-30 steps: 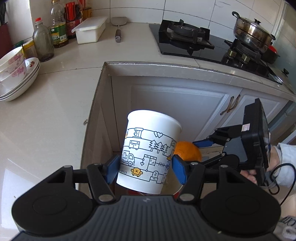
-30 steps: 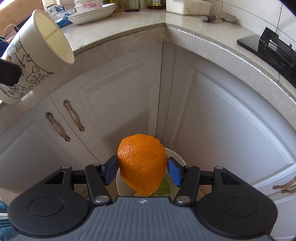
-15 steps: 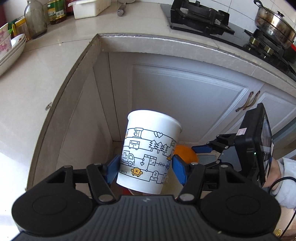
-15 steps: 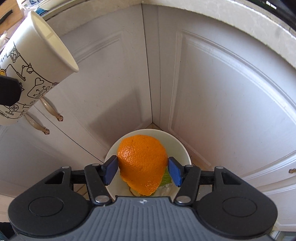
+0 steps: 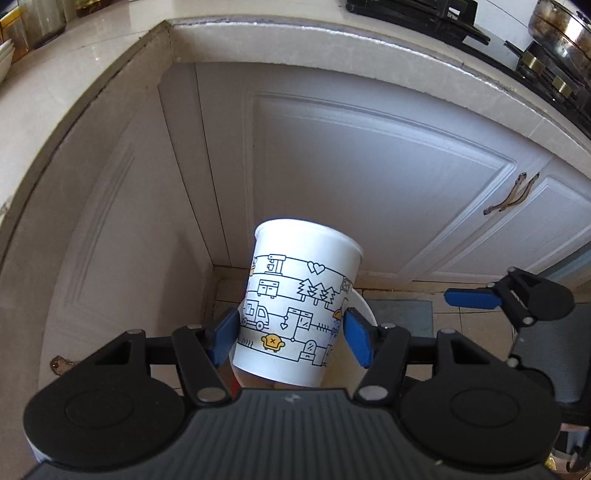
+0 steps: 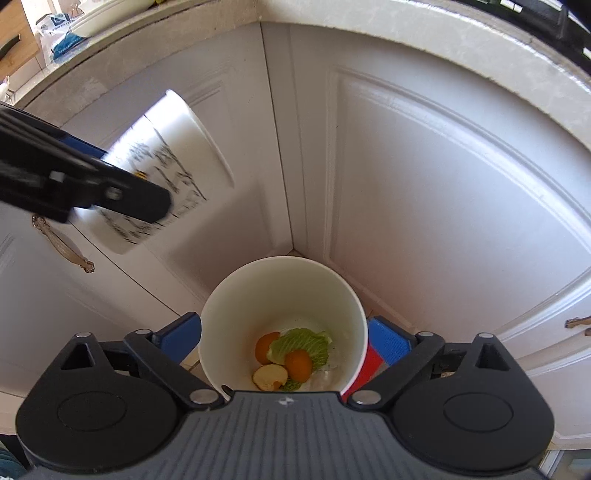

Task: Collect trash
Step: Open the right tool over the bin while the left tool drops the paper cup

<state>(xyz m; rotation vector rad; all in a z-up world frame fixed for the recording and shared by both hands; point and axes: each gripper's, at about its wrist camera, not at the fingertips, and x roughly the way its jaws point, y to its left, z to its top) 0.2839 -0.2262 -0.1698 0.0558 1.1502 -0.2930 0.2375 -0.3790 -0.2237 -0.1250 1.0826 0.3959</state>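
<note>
My left gripper (image 5: 290,334) is shut on a white paper cup (image 5: 299,306) printed with black line drawings; it also shows, blurred and tilted, in the right wrist view (image 6: 166,173). My right gripper (image 6: 284,343) is open and empty, its blue pads either side of a white trash bin (image 6: 229,295) on the floor in the cabinet corner. Orange peel (image 6: 297,363), a green leaf (image 6: 303,343) and other scraps lie inside the bin. The bin's rim (image 5: 364,306) peeks out behind the cup in the left wrist view, and the right gripper (image 5: 476,299) shows at the right.
White cabinet doors (image 6: 424,206) with bronze handles (image 5: 511,195) form the corner around the bin. A pale countertop (image 5: 55,96) runs above, with a black stove (image 5: 417,14) and a steel pot (image 5: 561,22) at the far right. Tiled floor and a grey mat (image 5: 402,310) lie below.
My right gripper has opened and the orange peel has dropped into the bin. Both grippers have lowered toward the bin; the left still holds the cup.
</note>
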